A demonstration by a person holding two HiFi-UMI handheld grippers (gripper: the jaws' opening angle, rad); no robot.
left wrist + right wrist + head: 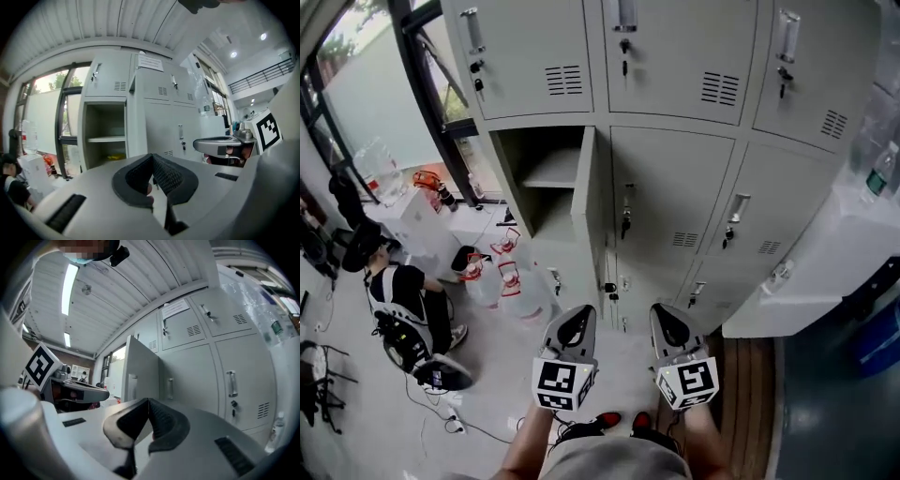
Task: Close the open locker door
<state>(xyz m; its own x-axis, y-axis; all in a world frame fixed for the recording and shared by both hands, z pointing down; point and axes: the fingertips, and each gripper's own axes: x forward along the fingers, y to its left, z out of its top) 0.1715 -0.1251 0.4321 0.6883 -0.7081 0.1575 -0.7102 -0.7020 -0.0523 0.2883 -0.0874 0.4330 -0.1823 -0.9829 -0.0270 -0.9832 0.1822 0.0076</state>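
Left tongs [576, 317] [151, 157]: clenched, pads meeting at the tip, nothing between them. Right tongs [668, 317] [146, 401]: clenched likewise, empty. The two are held side by side, pointing at the locker bank. The marker cubes [562, 384] on their backs carry black-and-white square patterns, no letters.

On the floor left of the left tongs: clear water jugs [502, 281] with red handles. Further left, a person [398, 295] sits low among cables.

Ahead of the tongs, slightly left: the open locker door [586, 192] [136, 117] [140, 373], grey, swung out edge-on toward them and well apart from both. Left of the door is its compartment [539, 173] [105, 136], with one shelf [110, 139] across it. Something yellow [115, 157] lies below the shelf; cannot tell what. The doors to the right are closed, with keys hanging from the locks.

Furthest: a paper notice [150, 62] [176, 309] on an upper door, print too small to read. Right of the right tongs, a bottle [881, 169] stands on a white counter [825, 253]; its label is unreadable.
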